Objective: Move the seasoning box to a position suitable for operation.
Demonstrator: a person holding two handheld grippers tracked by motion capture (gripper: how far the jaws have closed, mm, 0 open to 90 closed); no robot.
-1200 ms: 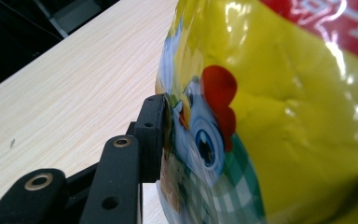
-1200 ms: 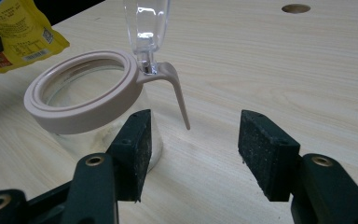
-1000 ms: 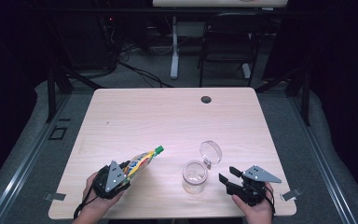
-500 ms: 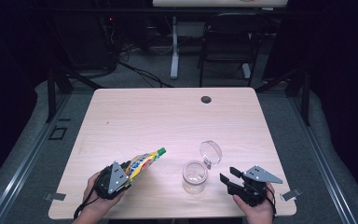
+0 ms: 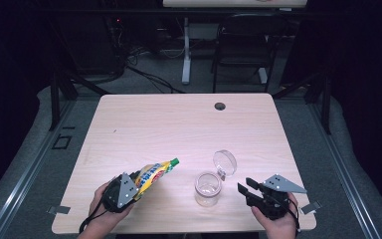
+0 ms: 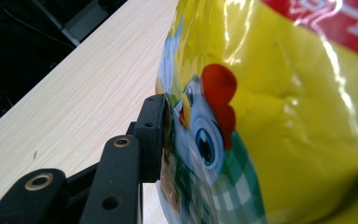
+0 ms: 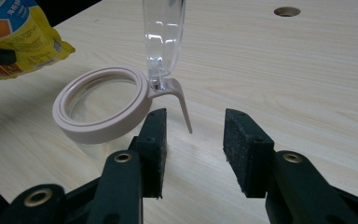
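Observation:
A yellow snack pouch (image 5: 155,175) with a green tip lies tilted toward the jar, and my left gripper (image 5: 135,183) is shut on its lower end. In the left gripper view a black pad (image 6: 153,135) presses into the pouch (image 6: 270,116). A clear jar (image 5: 208,188) stands upright with its round lid (image 5: 225,162) flipped up. My right gripper (image 5: 246,190) sits just right of the jar, open. Its jaws have just been closing with nothing between them. The jar's pinkish rim (image 7: 100,105) and latch tab lie just ahead of the right gripper (image 7: 193,140).
The light wood table (image 5: 179,124) has a round cable hole (image 5: 220,106) near its far edge. A chair and desk legs stand beyond it in the dark. Both hands are near the table's front edge.
The right gripper's jaws stand a little closer together. The pouch, the jar and both hands have hardly shifted.

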